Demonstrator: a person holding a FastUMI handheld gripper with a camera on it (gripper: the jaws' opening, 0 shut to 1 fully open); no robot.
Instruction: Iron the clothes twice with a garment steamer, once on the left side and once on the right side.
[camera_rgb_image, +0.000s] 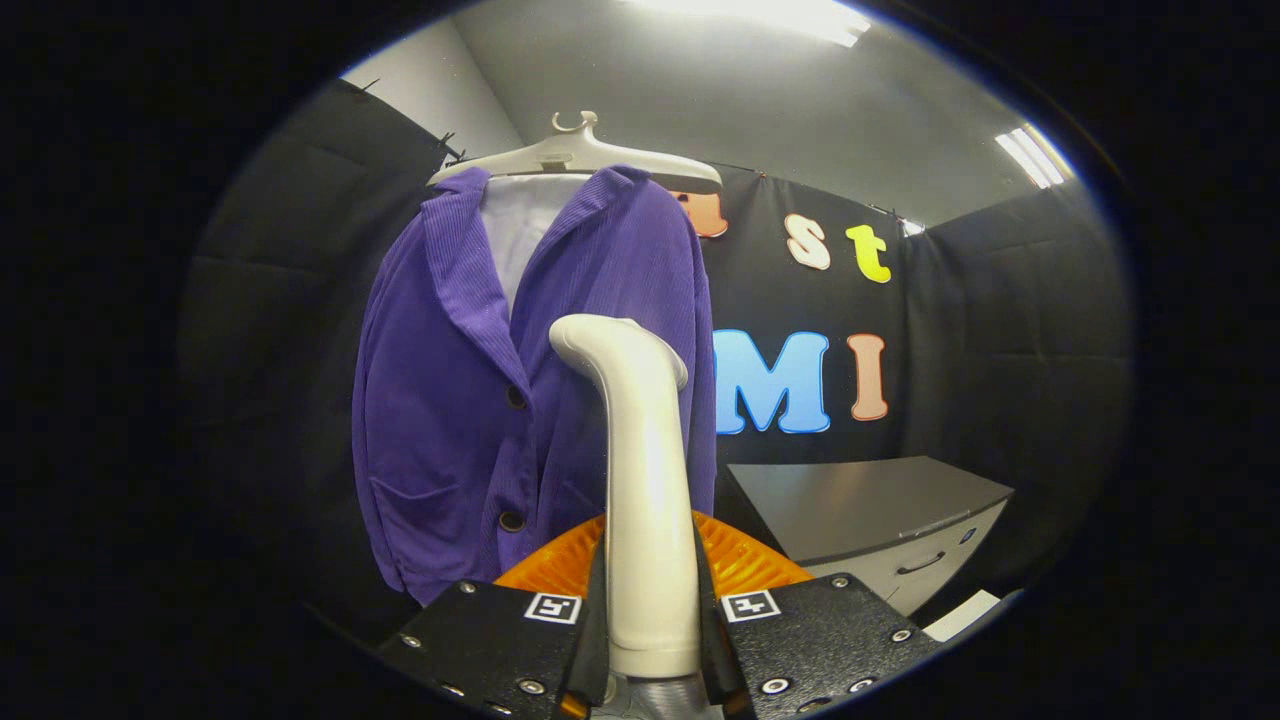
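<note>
a: what is the gripper (650, 640) at?

b: its two fingers are pressed in on the handle of the garment steamer (640, 470), one on each side; narrowly parted, only as wide as the handle; the handle stands up between them and the head curves over at the top, toward the purple jacket (480, 400).

a: how do you judge the steamer will handle?

b: rigid, smooth plastic, so likely a little slippery; probably top-heavy, with the head well above the fingers; i'd say the straight lower handle, where it is pinched now, is the right place to hold; a firm squeeze ought to keep it from twisting.

a: and the jacket?

b: soft, ribbed cloth, light; it hangs on a pale hanger (575, 155) beyond the fingers, buttoned at the front; it should give and swing if pushed, so i'd go gently; the steamer head stands in front of the right front panel; whether it touches the cloth i cannot tell.

a: anything else nearby?

b: a grey cabinet (880, 510) off beside the jacket; an orange ribbed thing (740, 560) just behind the fingers.
</note>
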